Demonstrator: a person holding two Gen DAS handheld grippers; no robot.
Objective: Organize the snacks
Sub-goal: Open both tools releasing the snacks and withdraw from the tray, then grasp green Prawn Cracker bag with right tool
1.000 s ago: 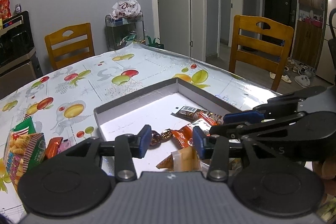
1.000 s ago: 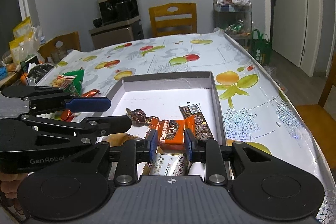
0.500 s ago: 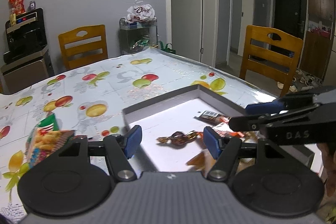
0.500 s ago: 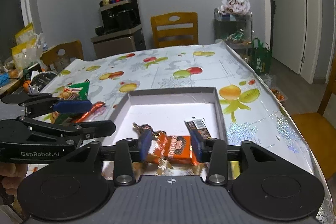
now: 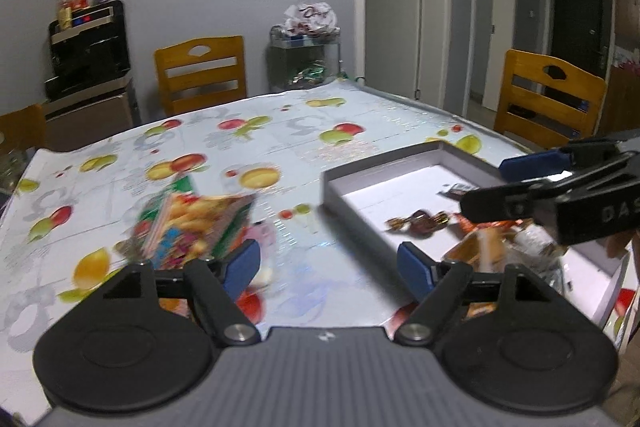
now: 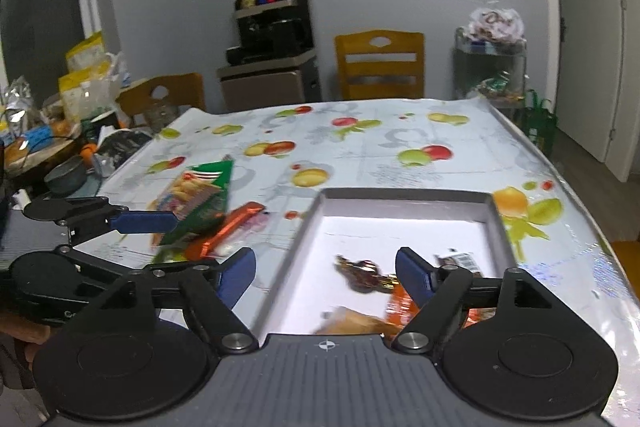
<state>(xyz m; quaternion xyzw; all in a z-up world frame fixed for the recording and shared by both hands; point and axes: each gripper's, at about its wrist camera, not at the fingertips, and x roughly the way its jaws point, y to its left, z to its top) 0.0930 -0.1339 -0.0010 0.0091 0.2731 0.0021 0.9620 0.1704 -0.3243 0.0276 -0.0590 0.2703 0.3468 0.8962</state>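
Both grippers are opening, and nothing sits between the pads of either one. Left gripper (image 5: 328, 269): jaws wide apart, held above the bare tablecloth (image 5: 280, 131) between the chip bag (image 5: 188, 223) on its left and the grey box (image 5: 404, 173) on its right. Right gripper (image 6: 326, 273): jaws wide apart, positioned above the near left wall of the same box, with one pad over the cloth and the other over the white floor of the box.

Inside the box, at the near end, lie a dark twisted candy (image 6: 360, 273), an orange wrapper (image 6: 402, 303) and a dark bar with a barcode (image 6: 460, 261); the near items are blurred. Outside the box, to its left, the green chip bag lies flat with an orange-red bar (image 6: 236, 223) just beside it. Wooden chairs (image 5: 200, 75) stand around the table.
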